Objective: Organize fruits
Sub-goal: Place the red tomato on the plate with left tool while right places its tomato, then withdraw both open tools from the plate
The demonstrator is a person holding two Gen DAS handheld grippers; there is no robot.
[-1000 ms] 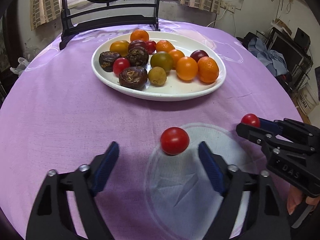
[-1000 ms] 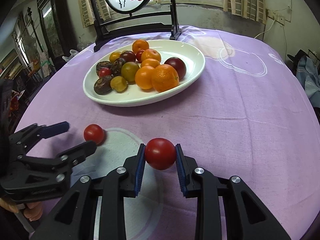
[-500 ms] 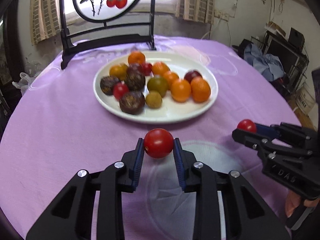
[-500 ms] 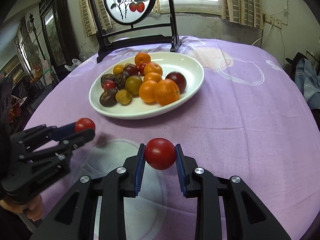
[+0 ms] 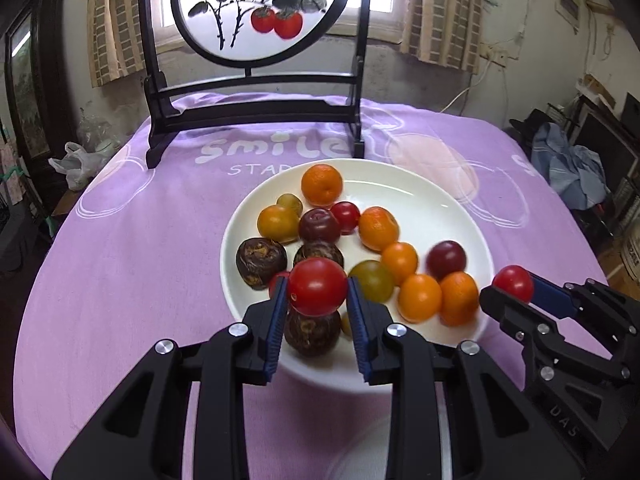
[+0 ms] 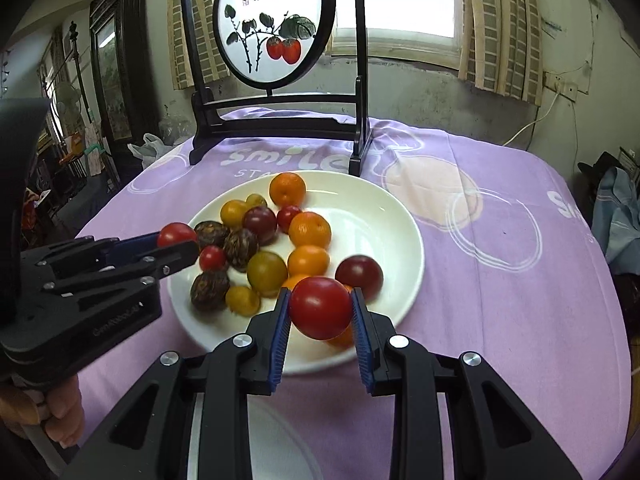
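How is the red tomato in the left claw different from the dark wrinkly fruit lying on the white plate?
The red tomato is smooth, glossy and bright; the dark wrinkly fruit is brown-black, rough and dull. The tomato is held in the air, pinched between the pads of the left gripper; the wrinkly fruit lies untouched on the white plate beside other fruit. Both are round.

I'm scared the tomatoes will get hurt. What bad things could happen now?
1. Each gripper squeezes a round, smooth tomato: the left gripper holds the left red tomato, the right gripper the right red tomato. One could pop out or get squashed.
2. The white plate is crowded with fruit on one side. A tomato dropped there may bump the others and roll.
3. Both grippers are close together over the plate, so they might knock each other.
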